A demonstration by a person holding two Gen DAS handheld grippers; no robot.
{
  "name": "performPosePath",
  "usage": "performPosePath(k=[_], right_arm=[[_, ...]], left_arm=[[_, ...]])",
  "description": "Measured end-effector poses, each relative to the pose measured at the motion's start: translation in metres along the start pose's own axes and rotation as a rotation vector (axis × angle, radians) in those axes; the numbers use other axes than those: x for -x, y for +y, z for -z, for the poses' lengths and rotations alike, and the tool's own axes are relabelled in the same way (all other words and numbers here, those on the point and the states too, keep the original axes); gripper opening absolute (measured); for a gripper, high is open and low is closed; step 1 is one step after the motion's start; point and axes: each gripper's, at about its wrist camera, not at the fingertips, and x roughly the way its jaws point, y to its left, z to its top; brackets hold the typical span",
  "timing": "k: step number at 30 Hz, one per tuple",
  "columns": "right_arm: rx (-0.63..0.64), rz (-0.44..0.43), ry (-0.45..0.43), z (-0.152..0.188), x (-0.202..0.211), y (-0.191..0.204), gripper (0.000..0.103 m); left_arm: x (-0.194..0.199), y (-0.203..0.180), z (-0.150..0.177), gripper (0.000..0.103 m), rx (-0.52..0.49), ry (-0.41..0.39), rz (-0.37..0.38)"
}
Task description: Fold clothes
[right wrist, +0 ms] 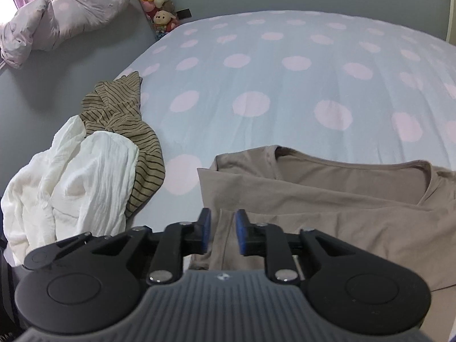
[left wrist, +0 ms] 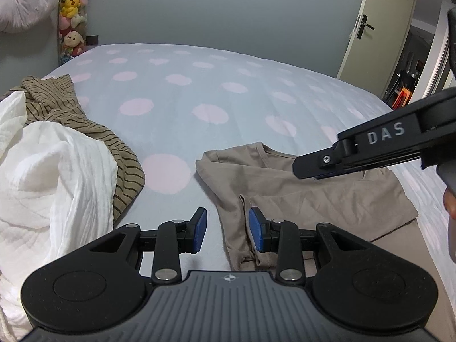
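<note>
Tan shirt [right wrist: 327, 199] part-folded on bed [right wrist: 256, 65]; striped top [right wrist: 125, 119] and white garment [right wrist: 74, 176] unfolded; left gripper [left wrist: 228, 229] and right gripper [right wrist: 223, 232] spread, empty.

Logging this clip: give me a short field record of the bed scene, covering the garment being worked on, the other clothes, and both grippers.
surface: bed sheet, pale blue with pink dots
garment in work: beige top, lying flat, left sleeve folded in over the body, neckline away from the camera
waiting pile: striped garment under a white garment, crumpled, left of the top, apart from it
left gripper: open, over the top's left edge, nothing clamped
right gripper: open, over the folded sleeve, nothing clamped
background: plush toys by the wall
</note>
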Motion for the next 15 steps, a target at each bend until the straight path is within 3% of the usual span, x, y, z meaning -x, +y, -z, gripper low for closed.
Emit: performPosePath(k=[4,6,15], right_arm=[[0.013,0.021,-0.014,0.001,0.012,-0.009,0.027],[0.019,0.041,-0.019,0.003,0.02,-0.017,0.034],[-0.007,0.138,-0.022,0.027,0.054,-0.078,0.035]], left_arm=[[0.001,-0.002,-0.001,0.03,-0.004,-0.005,0.001],[0.003,-0.002,-0.002,0.03,-0.002,-0.008,0.002],[0.009,-0.007,-0.007,0.03,0.005,-0.041,-0.011]])
